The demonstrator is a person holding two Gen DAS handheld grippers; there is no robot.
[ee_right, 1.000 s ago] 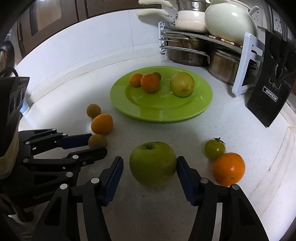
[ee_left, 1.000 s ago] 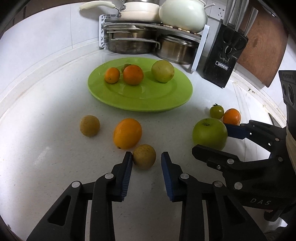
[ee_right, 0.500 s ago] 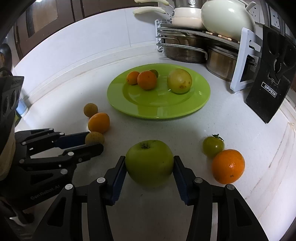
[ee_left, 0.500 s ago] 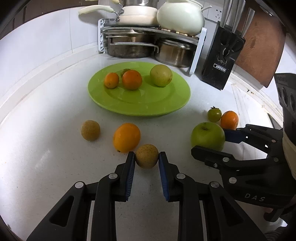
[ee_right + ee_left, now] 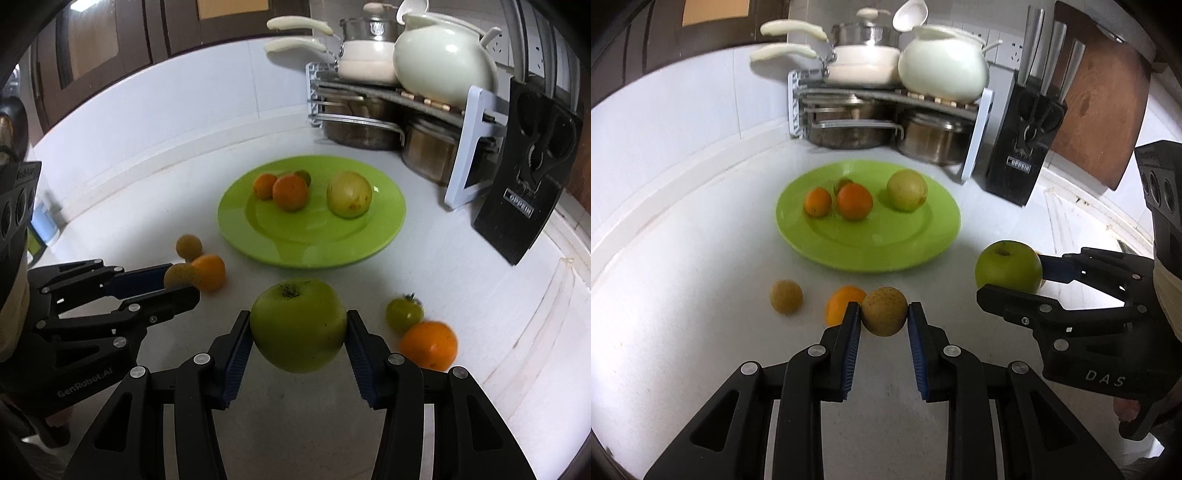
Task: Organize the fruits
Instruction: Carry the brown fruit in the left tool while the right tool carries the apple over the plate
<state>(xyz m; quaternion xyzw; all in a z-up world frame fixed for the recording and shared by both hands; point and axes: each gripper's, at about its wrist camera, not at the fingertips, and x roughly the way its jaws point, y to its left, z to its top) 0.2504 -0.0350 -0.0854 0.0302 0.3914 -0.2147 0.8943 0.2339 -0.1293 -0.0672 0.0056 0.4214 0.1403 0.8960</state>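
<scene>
My left gripper [image 5: 884, 314] is shut on a small brown round fruit [image 5: 884, 311] and holds it above the counter; it also shows in the right wrist view [image 5: 181, 275]. My right gripper [image 5: 299, 326] is shut on a green apple [image 5: 298, 325], lifted off the counter, also seen in the left wrist view [image 5: 1008, 266]. A green plate [image 5: 916, 247] ahead holds two oranges [image 5: 854, 201], a small fruit behind them and a yellow-green round fruit [image 5: 907, 190]. On the counter lie an orange [image 5: 839, 302], a brown fruit [image 5: 786, 296], a green tomato [image 5: 404, 314] and an orange [image 5: 429, 345].
A pot rack [image 5: 886, 110] with steel pots, white pans and a white kettle stands behind the plate. A black knife block [image 5: 1023, 147] and a wooden board [image 5: 1097, 96] stand at the back right. White wall tiles curve round the counter's left side.
Both grippers closed on their fruits and lifted them off the counter: the left with the brown fruit, the right with the green apple. Both views now sit higher.
</scene>
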